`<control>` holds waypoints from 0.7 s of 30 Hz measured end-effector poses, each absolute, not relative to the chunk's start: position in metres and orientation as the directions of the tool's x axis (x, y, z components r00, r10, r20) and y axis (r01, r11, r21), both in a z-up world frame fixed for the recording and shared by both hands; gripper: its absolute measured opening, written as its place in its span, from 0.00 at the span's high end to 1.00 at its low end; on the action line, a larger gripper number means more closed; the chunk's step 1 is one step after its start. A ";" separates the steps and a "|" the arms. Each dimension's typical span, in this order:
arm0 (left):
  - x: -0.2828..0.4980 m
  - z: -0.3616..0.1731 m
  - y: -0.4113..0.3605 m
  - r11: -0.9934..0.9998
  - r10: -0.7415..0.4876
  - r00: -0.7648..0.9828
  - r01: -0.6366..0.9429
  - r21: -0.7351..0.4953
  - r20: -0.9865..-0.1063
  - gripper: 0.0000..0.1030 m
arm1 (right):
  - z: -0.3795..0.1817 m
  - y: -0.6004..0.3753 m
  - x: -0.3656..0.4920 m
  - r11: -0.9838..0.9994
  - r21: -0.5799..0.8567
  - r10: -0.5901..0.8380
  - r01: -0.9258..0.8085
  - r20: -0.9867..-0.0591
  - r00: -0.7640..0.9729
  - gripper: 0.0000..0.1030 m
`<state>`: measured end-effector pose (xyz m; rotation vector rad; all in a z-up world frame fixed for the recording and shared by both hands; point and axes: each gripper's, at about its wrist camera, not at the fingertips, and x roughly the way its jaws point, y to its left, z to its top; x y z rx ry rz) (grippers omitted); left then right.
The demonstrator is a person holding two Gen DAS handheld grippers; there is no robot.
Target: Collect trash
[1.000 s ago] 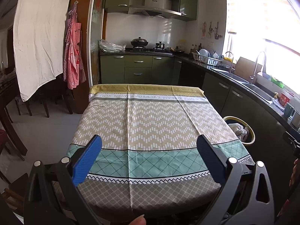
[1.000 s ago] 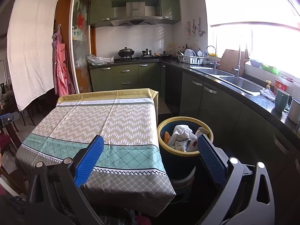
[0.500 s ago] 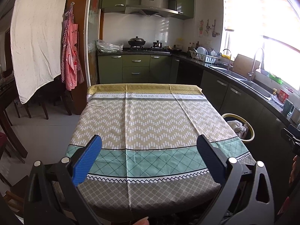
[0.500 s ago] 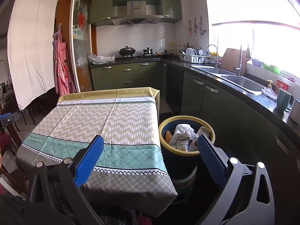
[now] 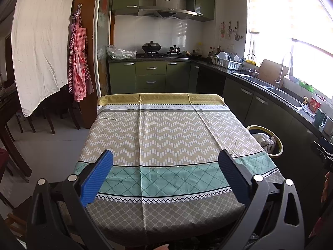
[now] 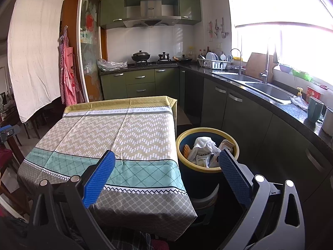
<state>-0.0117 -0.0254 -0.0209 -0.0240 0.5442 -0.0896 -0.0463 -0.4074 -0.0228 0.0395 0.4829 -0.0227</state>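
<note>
Left wrist view, left gripper: blue-padded fingers spread wide apart, holding nothing, above the near edge of the table.
Left wrist view, table: covered by a patterned beige, teal and grey cloth.
Left wrist view, bin: yellow-rimmed dark blue round trash bin just beside the table's right edge.
Right wrist view, right gripper: fingers wide apart, empty.
Right wrist view, trash: crumpled white paper and packets inside the bin, between table and green cabinets.

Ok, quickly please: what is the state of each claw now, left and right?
Left claw: open, holding nothing, above the table.
Right claw: open, holding nothing, near the trash bin.
</note>
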 end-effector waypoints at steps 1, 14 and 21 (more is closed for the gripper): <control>-0.011 -0.021 -0.025 0.996 -0.091 0.851 0.080 -0.045 -0.517 0.07 | -0.023 -0.407 -0.046 0.999 0.034 -0.012 0.031 -0.465 0.885 0.05; -0.011 -0.022 -0.024 0.996 -0.094 0.850 0.087 -0.037 -0.519 0.07 | -0.024 -0.408 -0.045 0.999 0.036 -0.011 0.032 -0.465 0.885 0.05; -0.012 -0.022 -0.024 0.995 -0.097 0.852 0.095 -0.031 -0.515 0.07 | -0.025 -0.408 -0.045 0.999 0.037 -0.012 0.033 -0.467 0.884 0.05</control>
